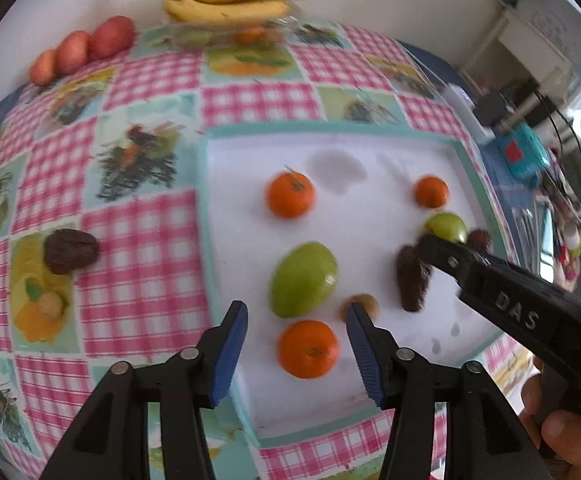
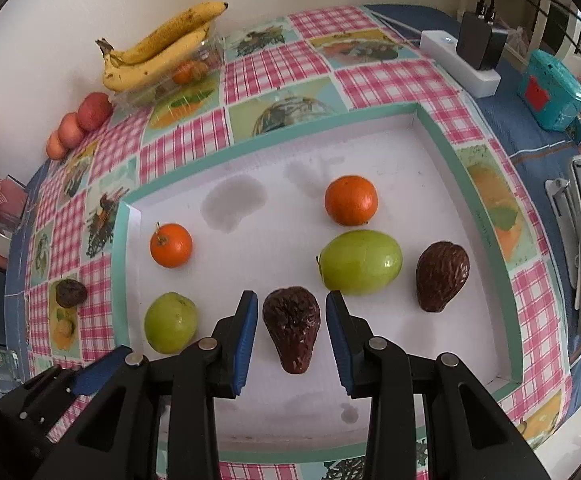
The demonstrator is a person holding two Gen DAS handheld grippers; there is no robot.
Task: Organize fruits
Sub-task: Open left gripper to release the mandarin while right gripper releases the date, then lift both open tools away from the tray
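**Left wrist view.** The left gripper (image 1: 296,309) hangs over the white tray (image 1: 250,200) at lower centre, fingers apart and gripping nothing.
- Directly below the gap lies an orange (image 1: 308,348). It is round, so an off-centre closure could send it rolling into the green fruit (image 1: 304,280) just above it.
- The right gripper (image 1: 430,244) enters from the right edge, close enough to risk a collision.
- Count in tray: three oranges, two green fruits, two brown fruits.
- A fourth brown fruit (image 1: 70,256) lies on the desk (image 1: 142,240) at left.

**Right wrist view.** The right gripper (image 2: 291,296) has its fingers drawn in narrow, flanking a brown fruit (image 2: 292,328). A sliver of tray shows on each side, so no clamp is evident.
- The fruit's tapered shape invites slipping.
- Count visible: two oranges, two green, two brown in tray, plus one brown at left.
- Upper left: two bananas (image 2: 158,52) and three red fruits (image 2: 94,110).
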